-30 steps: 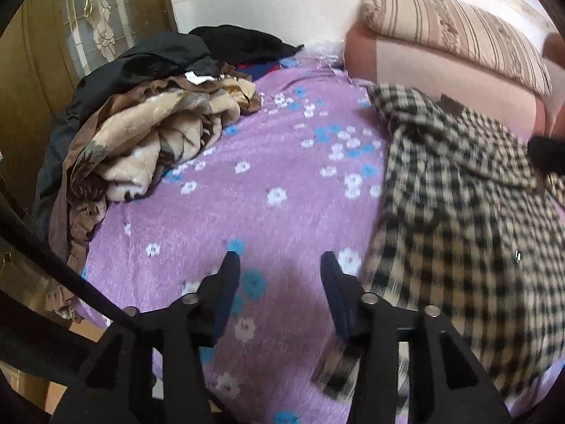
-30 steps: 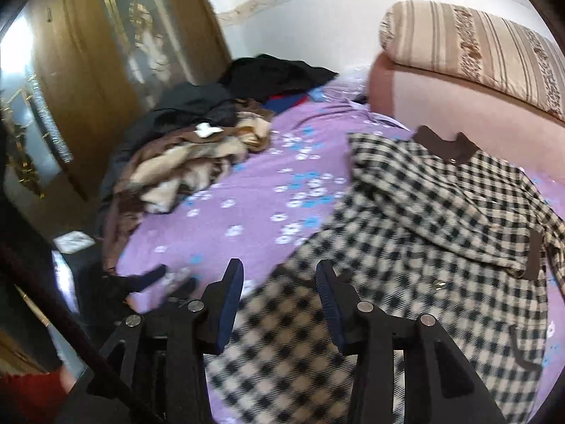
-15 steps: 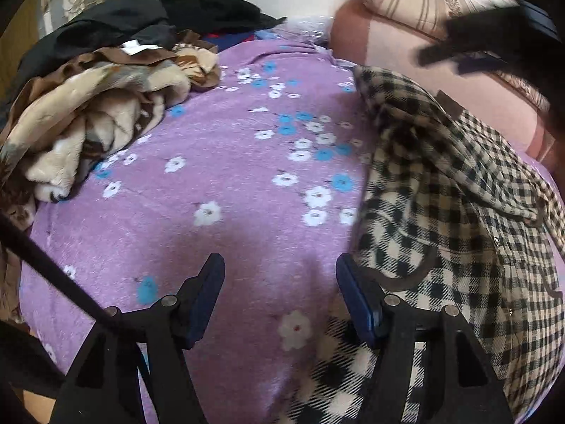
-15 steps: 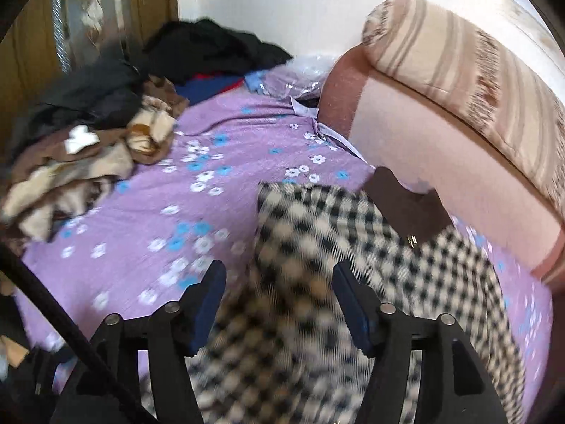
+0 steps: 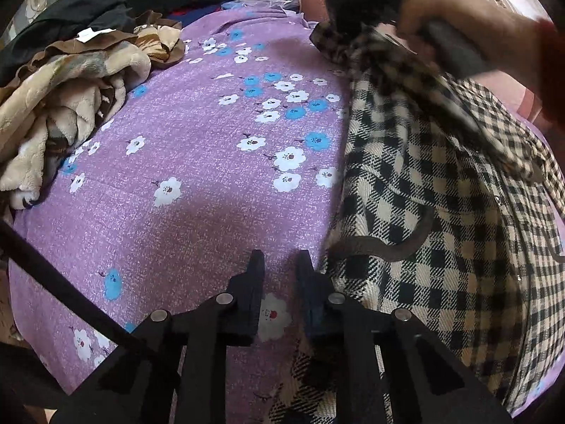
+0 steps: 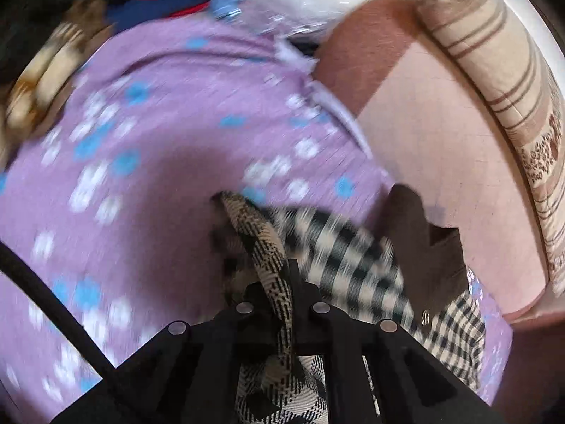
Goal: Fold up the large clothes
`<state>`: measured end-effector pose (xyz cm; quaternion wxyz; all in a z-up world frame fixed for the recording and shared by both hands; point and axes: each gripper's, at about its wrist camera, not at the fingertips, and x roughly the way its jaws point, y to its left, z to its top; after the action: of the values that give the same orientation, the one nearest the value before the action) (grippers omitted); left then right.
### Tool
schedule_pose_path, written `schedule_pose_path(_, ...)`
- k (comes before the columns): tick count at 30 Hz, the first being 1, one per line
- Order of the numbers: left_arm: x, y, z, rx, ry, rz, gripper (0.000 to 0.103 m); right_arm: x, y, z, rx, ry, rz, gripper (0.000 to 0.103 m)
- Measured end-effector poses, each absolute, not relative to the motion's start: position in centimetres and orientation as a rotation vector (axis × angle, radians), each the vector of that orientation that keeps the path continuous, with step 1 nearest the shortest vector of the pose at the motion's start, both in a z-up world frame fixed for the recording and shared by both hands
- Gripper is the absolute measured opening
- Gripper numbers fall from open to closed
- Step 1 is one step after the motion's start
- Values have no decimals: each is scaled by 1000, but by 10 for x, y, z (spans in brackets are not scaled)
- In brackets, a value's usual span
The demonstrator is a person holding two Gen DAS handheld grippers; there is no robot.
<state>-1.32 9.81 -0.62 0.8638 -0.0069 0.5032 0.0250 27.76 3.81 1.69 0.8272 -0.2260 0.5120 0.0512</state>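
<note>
A large black-and-cream checked garment [image 5: 441,212] with brown trim lies spread on the right of the purple flowered bed sheet [image 5: 212,141]. My left gripper [image 5: 280,268] points down at the sheet just left of the garment's near edge. Its jaws are closing and stand narrow, with only sheet showing between them. In the right wrist view my right gripper [image 6: 286,279] is shut on a fold of the checked garment [image 6: 339,247] near its brown collar [image 6: 423,240]. The left wrist view shows that right gripper [image 5: 353,24], blurred, in a person's hand [image 5: 459,10] at the garment's far corner.
A heap of beige and brown clothes [image 5: 63,88] and black garments [image 5: 88,7] fills the bed's far left. A pink headboard [image 6: 441,141] with a striped pillow [image 6: 494,70] runs along the right. Crumpled clear plastic [image 6: 300,10] lies at the bed's far end.
The left jaws went from wide to narrow, and the gripper dropped closer to the sheet by the garment's edge. The right gripper swung to the collar corner and shut on the fabric.
</note>
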Motion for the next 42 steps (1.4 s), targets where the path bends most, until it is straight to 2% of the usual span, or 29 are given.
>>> schedule_pose_path(2, -14, 95, -7, 7, 1049, 59, 18, 289, 36, 15, -437, 1087, 81, 7)
schedule_pose_path(4, -15, 93, -6, 19, 1045, 67, 18, 293, 36, 19, -394, 1082, 94, 16)
schedule_pose_path(6, -15, 93, -6, 20, 1043, 64, 18, 283, 30, 36, -368, 1044, 98, 45)
schedule_pose_path(8, -15, 95, -5, 10, 1043, 59, 18, 261, 16, 62, -322, 981, 129, 61)
schedule_pose_path(9, -15, 96, -5, 1, 1044, 56, 18, 247, 6, 73, -308, 955, 137, 65)
schedule_pose_path(12, -18, 99, -3, -20, 1049, 48, 18, 205, -38, 88, -264, 954, 112, 66)
schedule_pose_path(15, -22, 104, 0, -49, 1048, 48, 23, 156, -109, 88, -192, 979, 36, 67)
schedule_pose_path(18, -27, 108, 4, -78, 1030, 53, 27, 108, -182, 70, -135, 1018, -89, 68)
schedule_pose_path(22, -31, 108, 11, -116, 993, 60, 39, 78, -239, 37, -16, 1080, -157, 68)
schedule_pose_path(26, -31, 102, 13, -96, 960, 92, 40, 80, -251, 13, 49, 1093, -191, 68)
schedule_pose_path(27, -30, 102, 13, -90, 959, 96, 40, 82, -251, 8, 68, 1097, -189, 64)
schedule_pose_path(28, -29, 99, 12, -78, 959, 101, 40, 81, -253, 5, 101, 1101, -170, 53)
schedule_pose_path(29, -29, 98, 11, -69, 959, 104, 40, 82, -252, 4, 134, 1106, -154, 25)
schedule_pose_path(30, -28, 97, 10, -58, 959, 108, 40, 81, -251, 8, 137, 1100, -150, 16)
schedule_pose_path(32, -26, 92, 8, -23, 962, 118, 40, 78, -254, 19, 101, 1063, -177, 14)
schedule_pose_path(35, -23, 92, 5, -3, 977, 127, 40, 76, -277, 26, 31, 1057, -366, 14)
schedule_pose_path(36, -21, 93, 4, -11, 986, 125, 40, 75, -281, 26, 9, 1065, -396, 18)
schedule_pose_path(40, -23, 95, 3, -20, 989, 124, 40, 48, -288, 38, 6, 1041, -348, 42)
schedule_pose_path(41, -25, 94, 3, -17, 988, 124, 42, 37, -286, 43, -5, 1018, -346, 51)
schedule_pose_path(42, -28, 93, 2, -13, 985, 126, 43, 26, -281, 44, -11, 1002, -342, 55)
